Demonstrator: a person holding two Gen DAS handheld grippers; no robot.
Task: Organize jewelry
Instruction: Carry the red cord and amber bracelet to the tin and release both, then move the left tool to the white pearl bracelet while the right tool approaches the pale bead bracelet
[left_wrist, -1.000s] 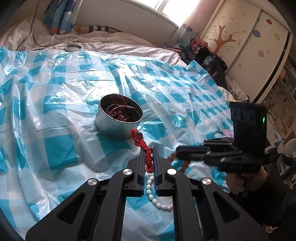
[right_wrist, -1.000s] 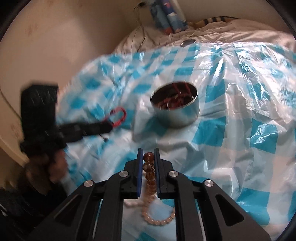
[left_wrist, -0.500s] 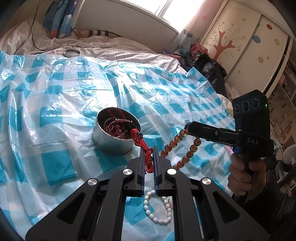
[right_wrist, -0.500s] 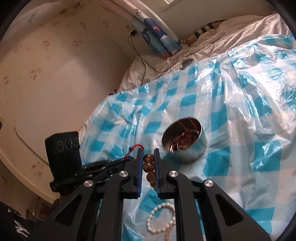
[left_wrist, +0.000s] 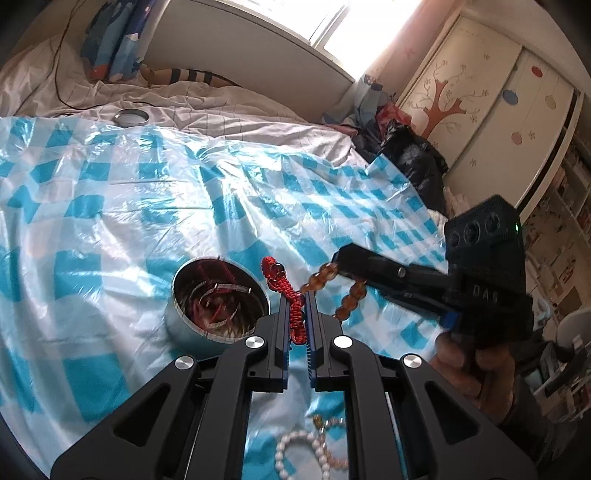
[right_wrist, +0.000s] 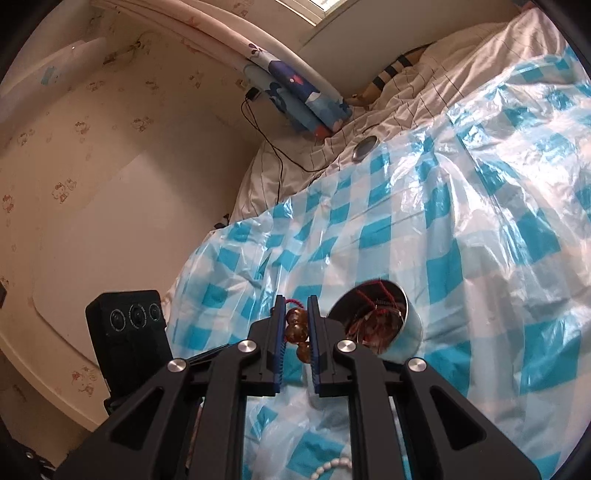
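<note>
— What is each hand carrying?

— The left gripper pinches a red braided cord bracelet, lifted just right of the round metal tin. The right gripper is clamped on an amber bead bracelet that hangs clear of the blue checked plastic sheet.

— And the tin?

— It sits on the sheet, jewelry inside. A white bead bracelet lies nearer.

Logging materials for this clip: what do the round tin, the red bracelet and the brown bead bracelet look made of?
Round tin: bare metal, shiny, its inner wall mirroring the contents. Red bracelet: knotted cord, matt, with visible braided texture and a dark bead at its tip. Brown bead bracelet: translucent amber-coloured beads, glossy; glass, resin or stone, I cannot tell which.
</note>
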